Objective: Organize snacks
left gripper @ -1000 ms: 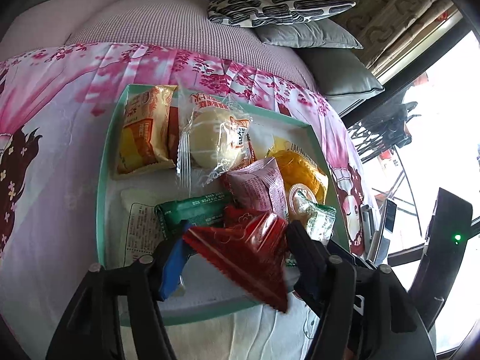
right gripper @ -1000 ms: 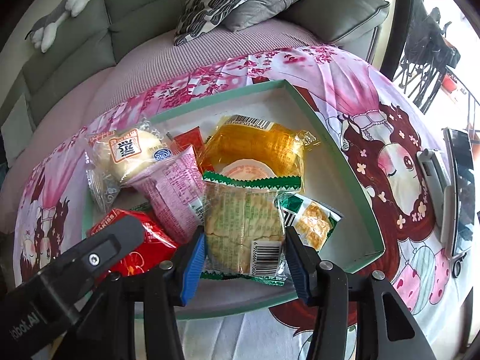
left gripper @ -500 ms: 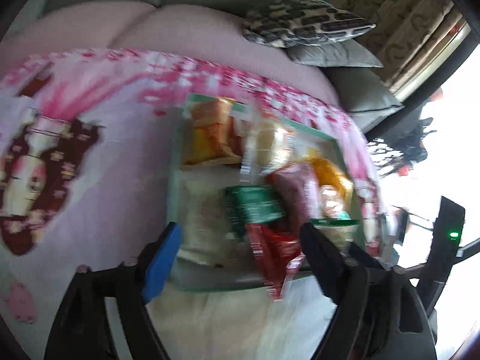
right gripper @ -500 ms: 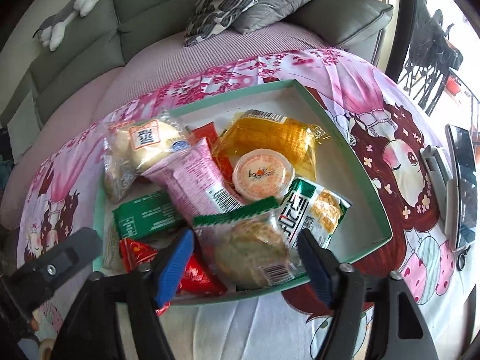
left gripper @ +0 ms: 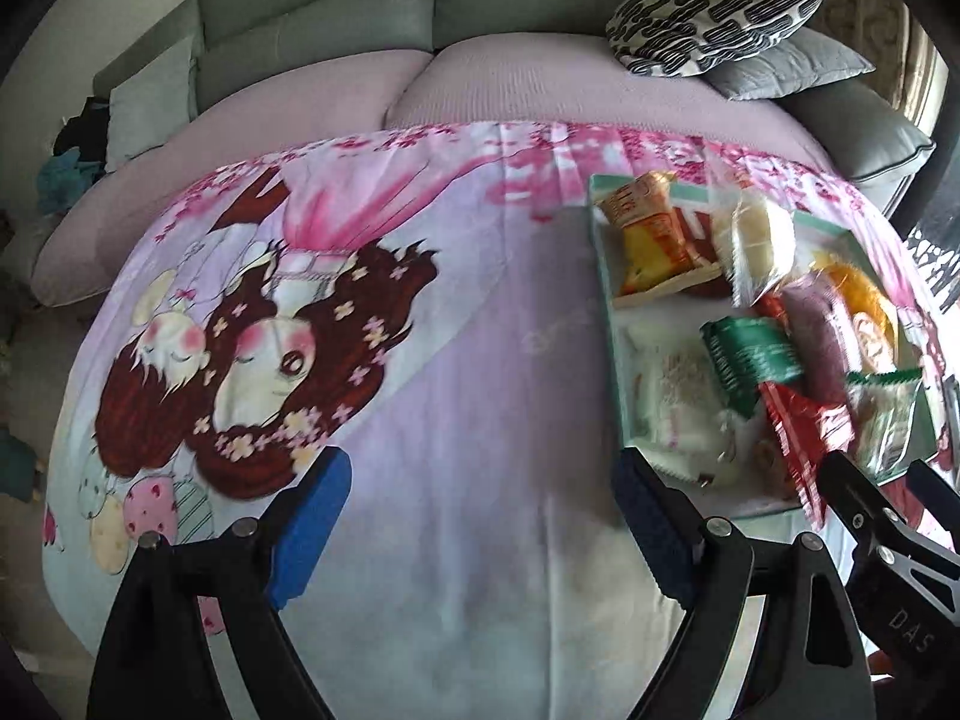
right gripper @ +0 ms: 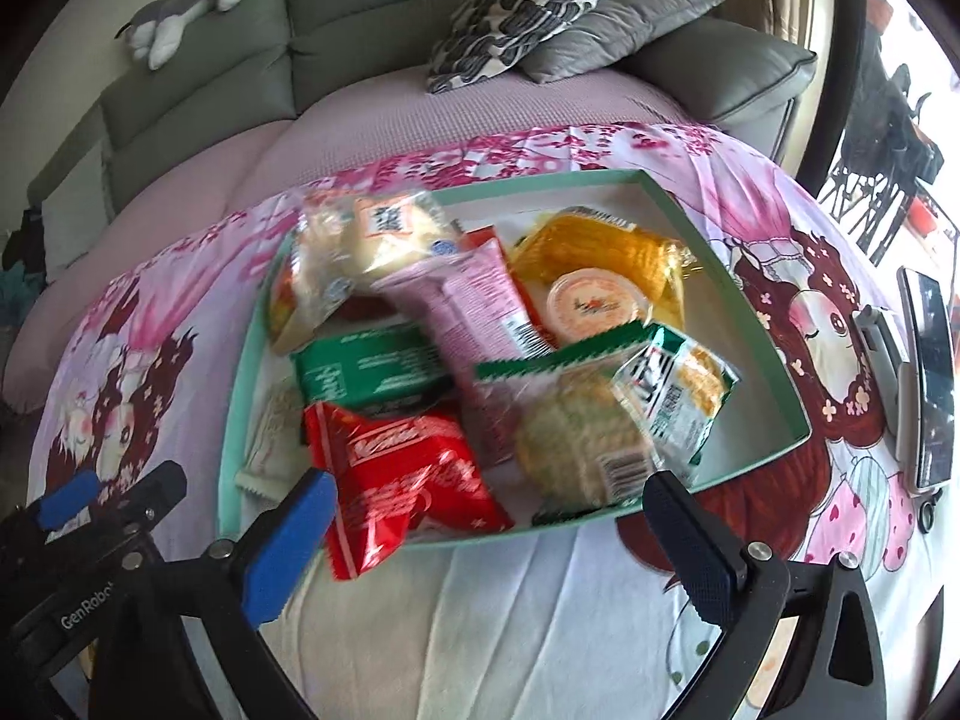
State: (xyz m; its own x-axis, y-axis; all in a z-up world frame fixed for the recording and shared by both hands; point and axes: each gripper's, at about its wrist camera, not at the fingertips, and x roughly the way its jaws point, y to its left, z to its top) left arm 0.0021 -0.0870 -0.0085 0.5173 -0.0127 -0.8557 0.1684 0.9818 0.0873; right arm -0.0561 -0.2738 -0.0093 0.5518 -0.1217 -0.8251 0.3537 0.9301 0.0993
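Having just spread both jaws, our left gripper (left gripper: 474,516) and right gripper (right gripper: 486,534) hold nothing; the red packet (right gripper: 402,480) and cracker packet (right gripper: 576,444) now lie dropped in the green tray (right gripper: 774,360), so sorting continues

Both hand-held grippers (left gripper: 480,498) (right gripper: 486,516) wide open, empty

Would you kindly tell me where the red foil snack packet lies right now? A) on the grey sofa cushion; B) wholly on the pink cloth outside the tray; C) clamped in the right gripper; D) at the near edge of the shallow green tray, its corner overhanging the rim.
D: the red foil snack packet lies at the near rim of the shallow green tray, one corner past it, with the open right gripper not touching it.
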